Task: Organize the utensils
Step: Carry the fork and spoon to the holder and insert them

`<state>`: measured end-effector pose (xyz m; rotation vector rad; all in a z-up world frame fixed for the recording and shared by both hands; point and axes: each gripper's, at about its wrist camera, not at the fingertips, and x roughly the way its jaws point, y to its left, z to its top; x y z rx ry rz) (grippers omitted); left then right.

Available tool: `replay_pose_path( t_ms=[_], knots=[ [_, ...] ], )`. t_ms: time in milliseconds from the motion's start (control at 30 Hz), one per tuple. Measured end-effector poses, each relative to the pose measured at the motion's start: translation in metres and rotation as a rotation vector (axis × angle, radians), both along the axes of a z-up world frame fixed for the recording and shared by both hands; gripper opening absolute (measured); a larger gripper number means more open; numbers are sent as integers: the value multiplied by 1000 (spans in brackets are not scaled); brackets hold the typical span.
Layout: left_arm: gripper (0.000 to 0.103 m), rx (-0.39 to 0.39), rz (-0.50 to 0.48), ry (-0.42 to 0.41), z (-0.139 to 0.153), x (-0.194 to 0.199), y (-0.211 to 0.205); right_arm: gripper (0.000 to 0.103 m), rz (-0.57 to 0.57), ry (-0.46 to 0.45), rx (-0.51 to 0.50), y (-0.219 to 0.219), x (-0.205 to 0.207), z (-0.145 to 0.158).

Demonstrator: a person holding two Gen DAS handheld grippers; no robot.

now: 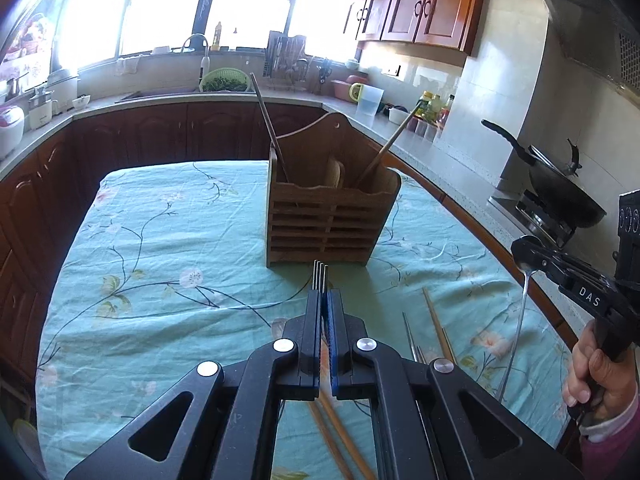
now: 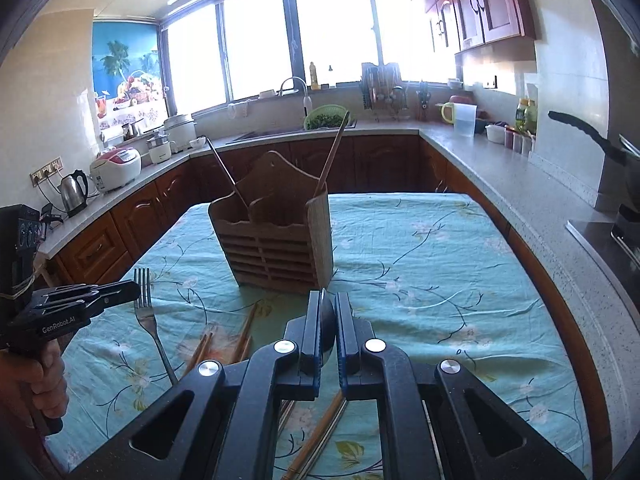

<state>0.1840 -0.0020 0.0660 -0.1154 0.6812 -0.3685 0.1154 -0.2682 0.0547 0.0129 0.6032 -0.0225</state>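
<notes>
A slatted wooden utensil holder (image 1: 328,220) stands on the cloth-covered table (image 1: 160,248); it also shows in the right wrist view (image 2: 280,240). It holds a few long-handled utensils. My left gripper (image 1: 324,300) is shut on a metal fork (image 1: 320,276), tines up, above the table in front of the holder; the fork also shows in the right wrist view (image 2: 146,312). My right gripper (image 2: 329,312) is shut on a metal spoon (image 2: 329,320), whose handle hangs down in the left wrist view (image 1: 516,320). Wooden chopsticks (image 2: 244,332) and metal chopsticks (image 1: 412,340) lie on the cloth.
Kitchen counters (image 2: 500,168) run around the table on three sides, with a sink (image 2: 288,134), a rice cooker (image 2: 116,168), a kettle (image 2: 74,192) and a plastic jug (image 2: 464,120). A black wok (image 1: 560,188) sits on the stove at the right.
</notes>
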Motion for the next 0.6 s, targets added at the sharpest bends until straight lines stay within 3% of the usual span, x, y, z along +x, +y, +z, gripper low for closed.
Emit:
replay_pose_path(
  t_ms=[267,600],
  knots=[
    [1,-17,45,-64,16,-12,16,6,-6,-56,-13,3,6,15],
    [1,-35,80,-148,39,-1,28,6,-36,-140,-31,3,22,36]
  ],
)
